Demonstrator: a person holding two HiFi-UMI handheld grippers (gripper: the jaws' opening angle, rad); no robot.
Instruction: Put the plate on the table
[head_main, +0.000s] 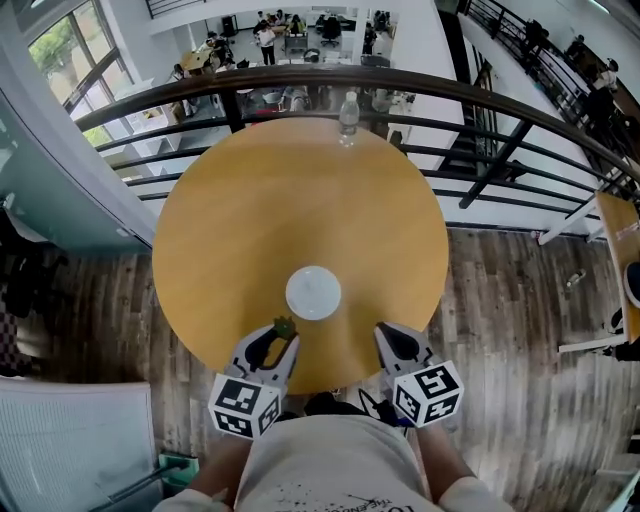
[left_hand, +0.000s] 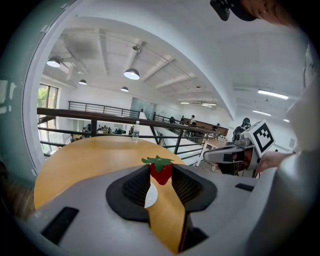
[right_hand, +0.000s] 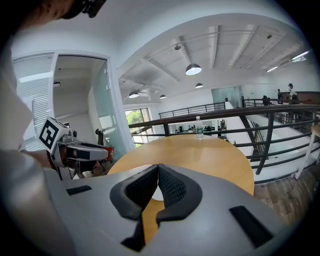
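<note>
A white plate (head_main: 313, 293) lies flat on the round wooden table (head_main: 250, 220), near its front edge. My left gripper (head_main: 283, 342) hovers at that edge, just left of and below the plate, shut on a small red strawberry (left_hand: 161, 170) with a green leafy top (head_main: 285, 327). In the left gripper view a sliver of the plate (left_hand: 150, 196) shows between the jaws, under the berry. My right gripper (head_main: 385, 338) is at the table edge to the plate's right, its jaws closed tip to tip with nothing between them (right_hand: 157, 171); part of the plate (right_hand: 156, 195) shows behind them.
A clear water bottle (head_main: 348, 115) stands at the table's far edge, beside a dark metal railing (head_main: 500, 130) that curves round the back over a lower floor. Another table (head_main: 620, 240) stands at the right. Wooden floor surrounds the table.
</note>
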